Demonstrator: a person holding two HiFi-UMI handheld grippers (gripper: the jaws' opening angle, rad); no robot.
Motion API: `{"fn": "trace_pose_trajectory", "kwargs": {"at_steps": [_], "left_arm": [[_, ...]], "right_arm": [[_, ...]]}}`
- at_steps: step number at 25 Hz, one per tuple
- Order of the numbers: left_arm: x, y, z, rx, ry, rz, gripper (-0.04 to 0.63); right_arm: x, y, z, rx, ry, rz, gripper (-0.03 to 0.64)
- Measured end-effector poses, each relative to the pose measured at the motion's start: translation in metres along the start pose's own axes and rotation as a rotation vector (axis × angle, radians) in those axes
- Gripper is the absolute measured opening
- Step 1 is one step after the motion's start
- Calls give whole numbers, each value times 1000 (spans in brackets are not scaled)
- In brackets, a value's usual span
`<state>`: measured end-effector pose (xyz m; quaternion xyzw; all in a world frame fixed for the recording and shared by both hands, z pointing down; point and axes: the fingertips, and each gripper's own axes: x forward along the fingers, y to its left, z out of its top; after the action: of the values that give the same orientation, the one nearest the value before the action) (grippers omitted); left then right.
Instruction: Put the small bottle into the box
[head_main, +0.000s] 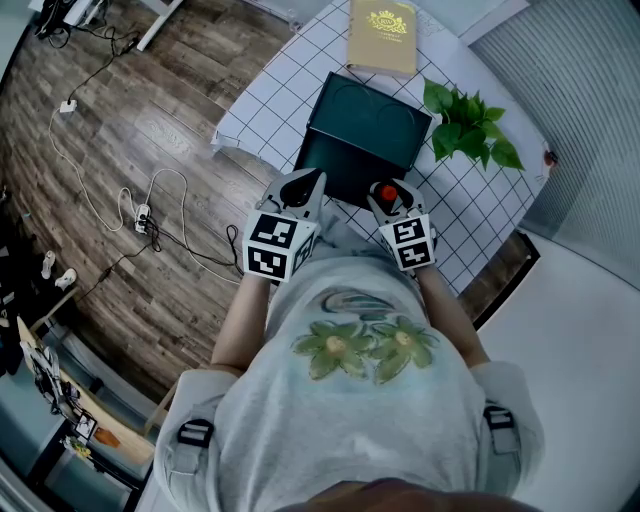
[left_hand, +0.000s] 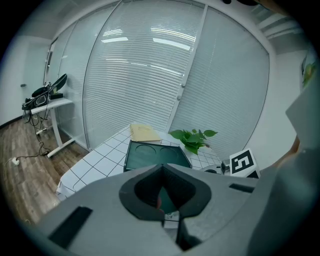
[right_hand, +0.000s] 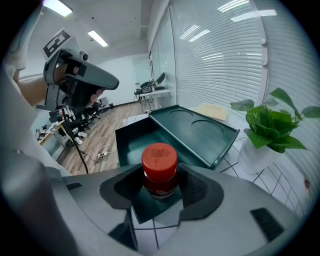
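Right gripper (right_hand: 160, 186) fingers clamp small bottle (right_hand: 159, 167) upright at near edge of open box (right_hand: 131, 145), ready for lowering in; left gripper (left_hand: 162, 200) fingers closed, empty, idle alongside.

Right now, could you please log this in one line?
right gripper: shut on small bottle | left gripper: shut, empty | box: open, bottle outside

The small bottle (right_hand: 159, 172) is red-capped, the box (head_main: 365, 125) dark green, the tablecloth (head_main: 270, 110) black-gridded white.
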<state>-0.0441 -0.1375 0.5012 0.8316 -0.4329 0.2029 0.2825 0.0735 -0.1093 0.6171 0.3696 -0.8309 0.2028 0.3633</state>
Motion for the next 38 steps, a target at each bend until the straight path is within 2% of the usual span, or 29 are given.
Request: {"fn": "trace_pose_trajectory", "kwargs": {"at_steps": [21, 38], "left_arm": [[2, 5, -3, -14, 6, 4, 8], [0, 4, -5, -16, 0, 0, 8]], "right_arm": [[12, 2, -4, -52, 25, 8, 218], [12, 6, -7, -130, 39, -19, 218]]}}
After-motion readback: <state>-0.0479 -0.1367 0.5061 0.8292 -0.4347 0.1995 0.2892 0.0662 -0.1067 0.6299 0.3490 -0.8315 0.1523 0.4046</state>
